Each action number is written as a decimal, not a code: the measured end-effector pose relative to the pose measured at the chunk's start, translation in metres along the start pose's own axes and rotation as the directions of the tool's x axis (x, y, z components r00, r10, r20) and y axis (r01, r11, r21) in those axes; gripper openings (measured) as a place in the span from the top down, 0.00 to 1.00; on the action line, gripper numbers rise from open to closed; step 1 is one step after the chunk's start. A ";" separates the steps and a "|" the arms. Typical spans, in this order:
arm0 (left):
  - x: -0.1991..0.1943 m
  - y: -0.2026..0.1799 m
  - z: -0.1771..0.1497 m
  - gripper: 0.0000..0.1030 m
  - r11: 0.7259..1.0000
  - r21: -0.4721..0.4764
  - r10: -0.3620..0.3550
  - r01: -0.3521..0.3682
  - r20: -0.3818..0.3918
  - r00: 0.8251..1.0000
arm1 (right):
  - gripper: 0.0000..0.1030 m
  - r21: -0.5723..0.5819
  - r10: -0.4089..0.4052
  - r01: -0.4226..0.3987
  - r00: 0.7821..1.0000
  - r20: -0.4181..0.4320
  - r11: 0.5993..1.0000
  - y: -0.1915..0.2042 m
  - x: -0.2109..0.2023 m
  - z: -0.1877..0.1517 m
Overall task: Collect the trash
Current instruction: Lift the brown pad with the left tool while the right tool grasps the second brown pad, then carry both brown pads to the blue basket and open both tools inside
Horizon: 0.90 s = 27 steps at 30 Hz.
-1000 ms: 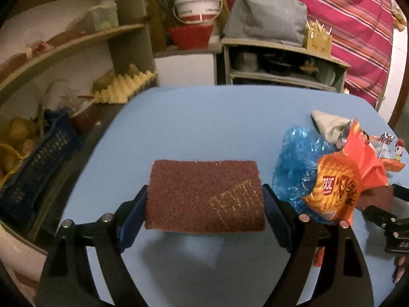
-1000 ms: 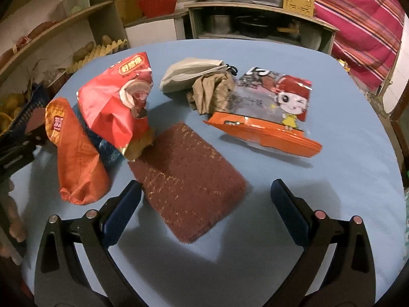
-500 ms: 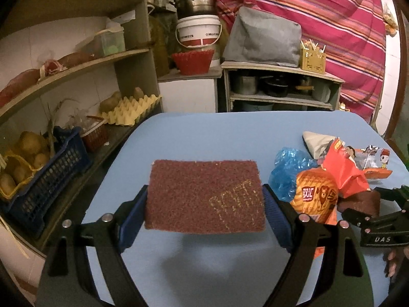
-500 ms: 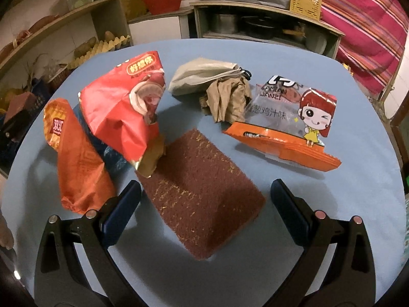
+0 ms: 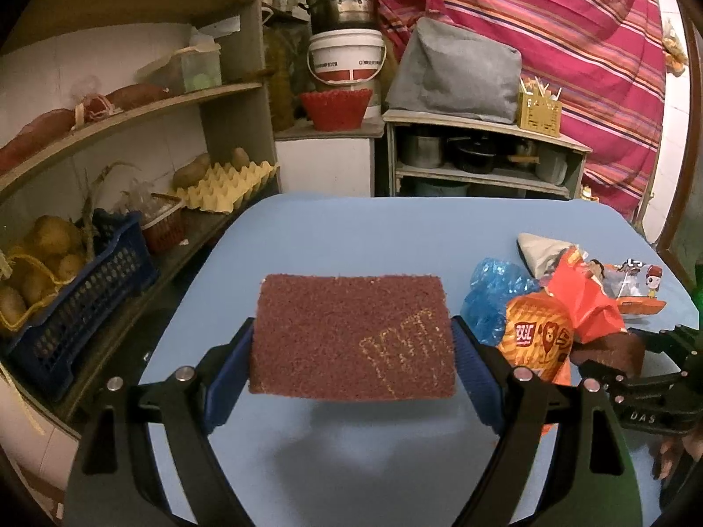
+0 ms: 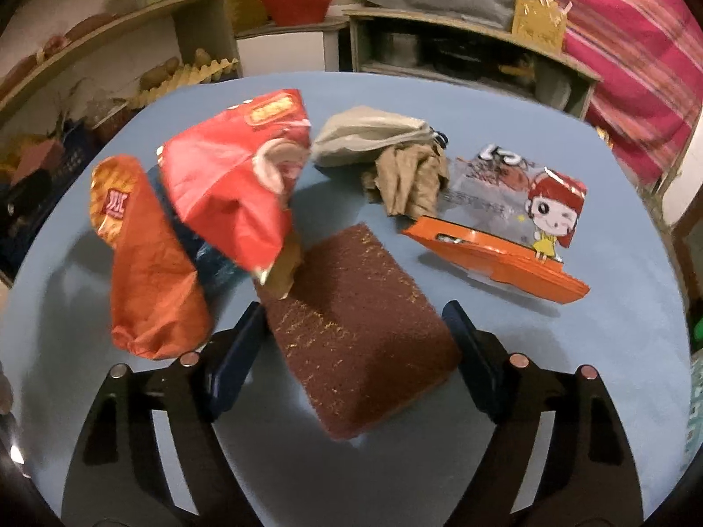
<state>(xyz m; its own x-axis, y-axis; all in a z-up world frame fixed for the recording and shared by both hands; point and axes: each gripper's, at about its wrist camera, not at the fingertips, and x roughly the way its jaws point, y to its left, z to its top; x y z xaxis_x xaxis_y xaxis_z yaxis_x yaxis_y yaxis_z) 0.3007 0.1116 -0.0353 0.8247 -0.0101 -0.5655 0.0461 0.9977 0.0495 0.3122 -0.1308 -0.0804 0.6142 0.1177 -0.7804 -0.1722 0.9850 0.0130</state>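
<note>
Lying on the blue bench [image 6: 571,373], smooth and bare around a cluster of trash. Sitting directly between the pads of the right gripper [image 6: 351,347]: a second scouring pad [image 6: 356,329], flat, coarse, dark red, long axis running skewed to the gripper line, corners nearly touching both pads, jaws closing but not yet pressing. Clamping a matching scouring pad [image 5: 351,333] across its width in the left gripper [image 5: 351,366], lifted off the bench. Crowding the left side: a crinkly red snack bag [image 6: 233,193], an orange wrapper [image 6: 145,263]
</note>
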 end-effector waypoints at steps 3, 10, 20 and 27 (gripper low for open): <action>-0.001 0.000 -0.003 0.19 1.000 -0.004 0.008 -0.008 -0.003 1.000 | 0.23 0.002 0.011 -0.011 1.000 0.009 1.000 -0.001 -0.007 -0.002; -0.013 -0.003 -0.003 0.19 1.000 -0.011 0.007 -0.006 0.025 1.000 | 0.23 0.044 0.055 -0.058 0.996 0.071 0.997 -0.024 -0.046 -0.011; -0.050 -0.035 0.002 0.19 0.999 0.010 -0.044 0.043 0.095 0.995 | 0.22 0.042 0.046 -0.056 0.976 0.212 0.998 -0.056 -0.115 -0.026; -0.066 -0.078 0.009 0.19 0.995 0.002 -0.096 0.097 0.090 0.991 | 0.22 0.102 0.007 -0.032 0.972 0.234 0.994 -0.095 -0.141 -0.042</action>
<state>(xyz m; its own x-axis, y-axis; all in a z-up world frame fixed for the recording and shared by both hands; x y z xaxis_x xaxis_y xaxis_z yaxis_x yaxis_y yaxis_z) 0.2479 0.0334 0.0056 0.8639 -0.1123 -0.4911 0.1267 0.9919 -0.0038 0.2099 -0.2463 0.0026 0.7761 0.1514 -0.6122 -0.1126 0.9884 0.1016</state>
